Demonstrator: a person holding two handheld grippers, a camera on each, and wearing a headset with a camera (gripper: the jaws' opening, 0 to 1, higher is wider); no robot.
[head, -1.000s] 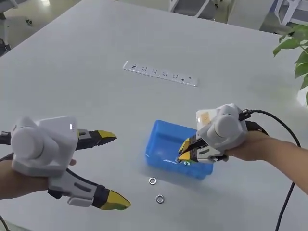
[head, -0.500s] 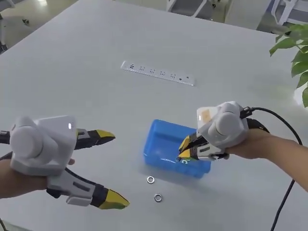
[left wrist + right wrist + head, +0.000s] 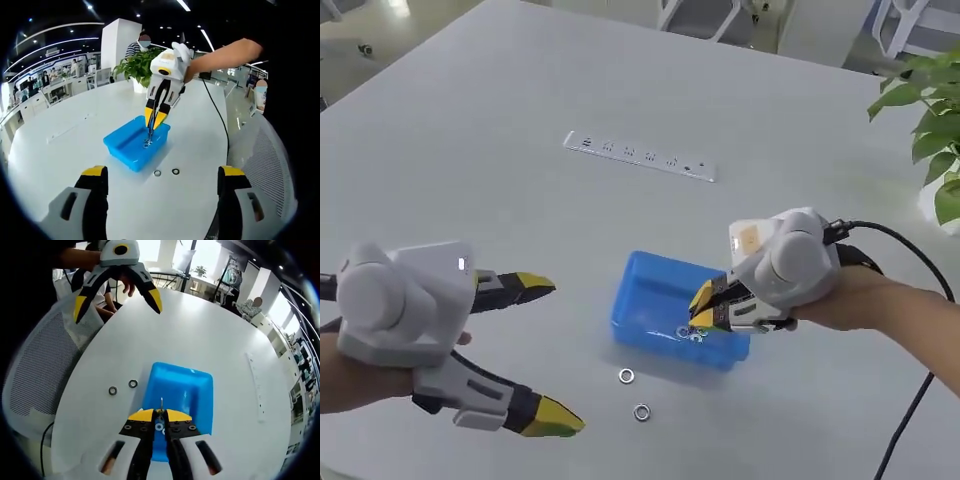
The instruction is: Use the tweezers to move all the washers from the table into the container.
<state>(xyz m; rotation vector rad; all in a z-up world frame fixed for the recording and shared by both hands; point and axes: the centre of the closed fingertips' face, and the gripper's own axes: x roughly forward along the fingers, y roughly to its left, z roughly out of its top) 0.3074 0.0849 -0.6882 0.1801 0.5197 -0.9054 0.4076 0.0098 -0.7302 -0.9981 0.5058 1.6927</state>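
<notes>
— pale grey table (image 3: 470, 120) all round us. nearest to us our left hand-held gripper (image 3: 548, 352) hangs above it, jaws spread wide with nothing between them. what do we think could go wrong from here?

— start with the two washers (image 3: 626, 376) lying loose on the table just in front of the container (image 3: 640, 290), the second one (image 3: 641, 411) a little closer to us. they are thin, flat rings on a smooth top. we judge the tweezer tips could skate over one, or flick it away, if we come down too steeply.

— and inside the container?

— a few washers (image 3: 690, 333) lie on its floor, right under the tweezers (image 3: 161, 402). we cannot tell whether the tips have a washer or are bare. if one clings to them, it may ride back out when we lift. the tips could also catch the blue wall and drag what looks like a light box.

— how is the right hand-held gripper (image 3: 701, 308) set?

— its jaws are pinched almost together on the tweezers. an uneven squeeze could twist them in that grip. the cable (image 3: 910, 270) trailing behind the hand might tug, too.

— and our poses?

— our right hand sits over the container's near right corner, with the hand-held gripper pitched down and the tweezers pointing into the box. our left forearm is low at the left edge, aimed across the table, rolled so one jaw is nearer us than the other. farther off are a power strip (image 3: 638, 156) and a plant (image 3: 930, 90), well apart from the work.
</notes>
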